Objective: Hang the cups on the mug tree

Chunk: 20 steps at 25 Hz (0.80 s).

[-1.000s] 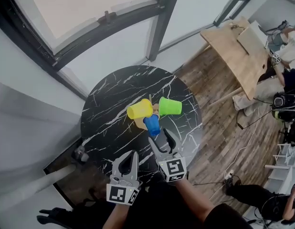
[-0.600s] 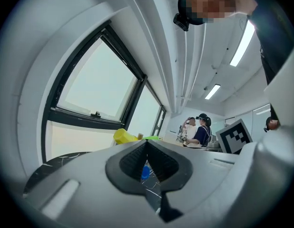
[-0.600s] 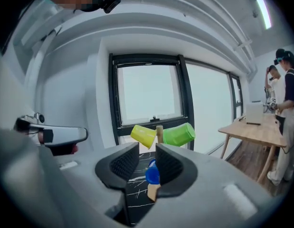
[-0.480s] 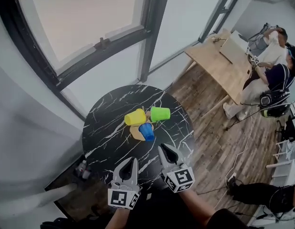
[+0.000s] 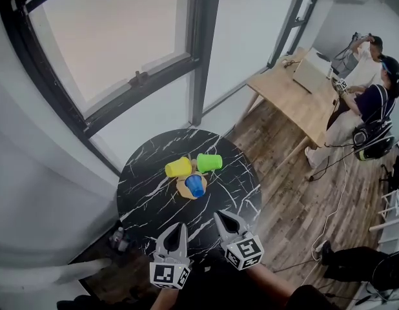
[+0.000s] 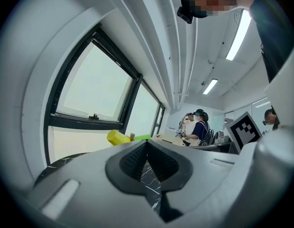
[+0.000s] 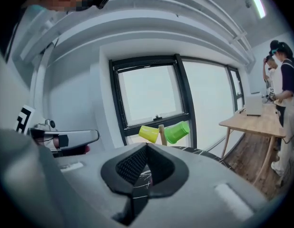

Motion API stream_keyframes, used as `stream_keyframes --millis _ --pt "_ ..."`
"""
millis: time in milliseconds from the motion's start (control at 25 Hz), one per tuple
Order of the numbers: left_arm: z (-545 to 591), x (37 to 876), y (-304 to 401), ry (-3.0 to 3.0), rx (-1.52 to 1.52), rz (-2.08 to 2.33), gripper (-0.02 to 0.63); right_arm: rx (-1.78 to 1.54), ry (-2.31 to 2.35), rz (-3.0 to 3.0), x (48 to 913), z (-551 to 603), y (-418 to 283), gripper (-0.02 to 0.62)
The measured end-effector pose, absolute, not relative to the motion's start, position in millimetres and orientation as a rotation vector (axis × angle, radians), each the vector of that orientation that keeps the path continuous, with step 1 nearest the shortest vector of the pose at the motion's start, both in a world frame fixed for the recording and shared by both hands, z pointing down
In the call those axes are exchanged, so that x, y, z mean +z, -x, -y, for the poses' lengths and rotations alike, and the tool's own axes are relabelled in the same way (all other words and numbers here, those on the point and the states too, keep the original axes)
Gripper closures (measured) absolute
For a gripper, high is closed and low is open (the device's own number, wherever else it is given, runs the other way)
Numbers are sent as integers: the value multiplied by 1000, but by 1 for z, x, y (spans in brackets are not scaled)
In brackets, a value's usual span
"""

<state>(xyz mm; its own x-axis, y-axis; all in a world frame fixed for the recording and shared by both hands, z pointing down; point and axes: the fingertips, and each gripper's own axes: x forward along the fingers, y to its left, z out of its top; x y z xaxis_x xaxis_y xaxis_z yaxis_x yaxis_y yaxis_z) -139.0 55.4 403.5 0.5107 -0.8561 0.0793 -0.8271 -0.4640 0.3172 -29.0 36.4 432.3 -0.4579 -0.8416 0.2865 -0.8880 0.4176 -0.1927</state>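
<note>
Looks past the closed, empty left gripper [image 6: 147,144] at lower centre. Catches a yellow cup [image 6: 118,137] and green cup [image 6: 142,137] just above it

- Just ahead of our fingers [image 5: 226,223] we see bare table [image 5: 148,192], nothing in the way.
- Farther ahead the cups [image 5: 178,167] on the tree [image 7: 161,136] block us.
- To either side, open air.

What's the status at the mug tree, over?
Left hand-held gripper shut, empty; right hand-held gripper just closed on nothing. Yellow cup, green cup, blue cup all on mug tree. Nothing in the way.
</note>
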Motion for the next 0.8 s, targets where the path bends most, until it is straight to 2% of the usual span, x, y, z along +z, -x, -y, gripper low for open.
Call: stream_keyframes --millis 800 --pt "-68 410 91 -2388 -75 1499 604 493 -1358 2656 420 -54 -3 594"
